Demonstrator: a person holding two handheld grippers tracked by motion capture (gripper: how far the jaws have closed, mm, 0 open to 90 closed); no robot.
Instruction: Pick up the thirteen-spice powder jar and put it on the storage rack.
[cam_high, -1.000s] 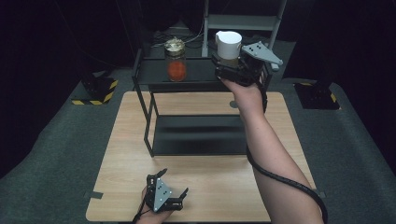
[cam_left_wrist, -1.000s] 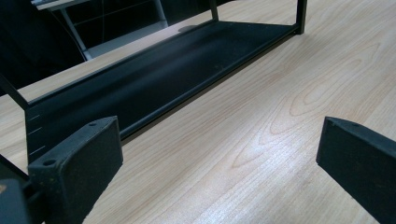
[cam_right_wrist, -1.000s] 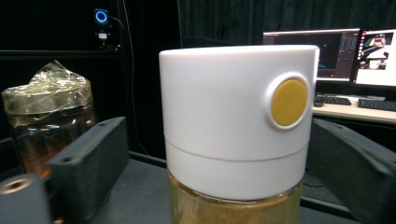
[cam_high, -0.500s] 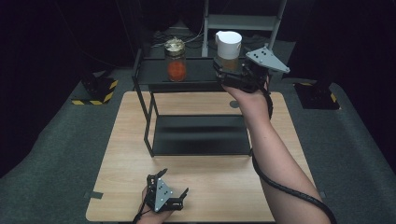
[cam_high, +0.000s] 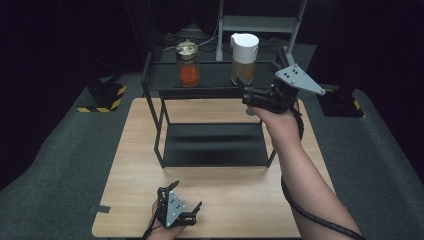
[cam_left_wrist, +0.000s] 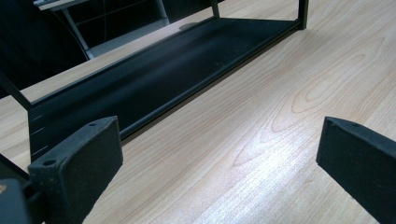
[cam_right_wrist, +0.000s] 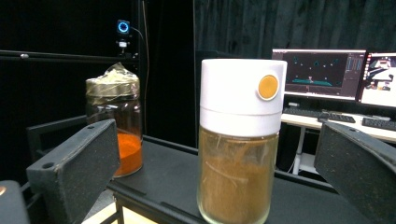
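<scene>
1. Jar (cam_right_wrist: 238, 140) with the white lid stands upright on the top shelf (cam_high: 215, 80) of the black rack, toward its right end; in the right gripper view it sits between the 2 jaws but farther off, untouched.
2. Right gripper (cam_high: 248, 96) hangs just in front of that shelf's front edge with its jaws spread wide and nothing held. Judging from this, the likely next step is a reach forward to grasp the jar.
3. Risk, as a judgement: the jar is tall with a heavy-looking lid (cam_right_wrist: 243, 95), so a jaw tip nudging it before closing could tip it backward, toward 12 o'clock, off the shelf.
4. A second jar (cam_right_wrist: 114, 126), holding orange powder and capped with crinkled wrap, stands at 9 o'clock from the first, well apart; a wide jaw sweeping left could still clip it.
5. Shelf's raised front lip lies below the jaws; coming in too low would strike it.
6. Left gripper (cam_high: 176, 207) rests near the table's (cam_high: 235, 200) 6 o'clock edge, jaws wide apart and empty, aimed at the rack's lower shelf (cam_left_wrist: 154, 79).
7. Open room: bare tabletop lies around the rack's base, and nothing stands to the right of the white-lidded jar.
</scene>
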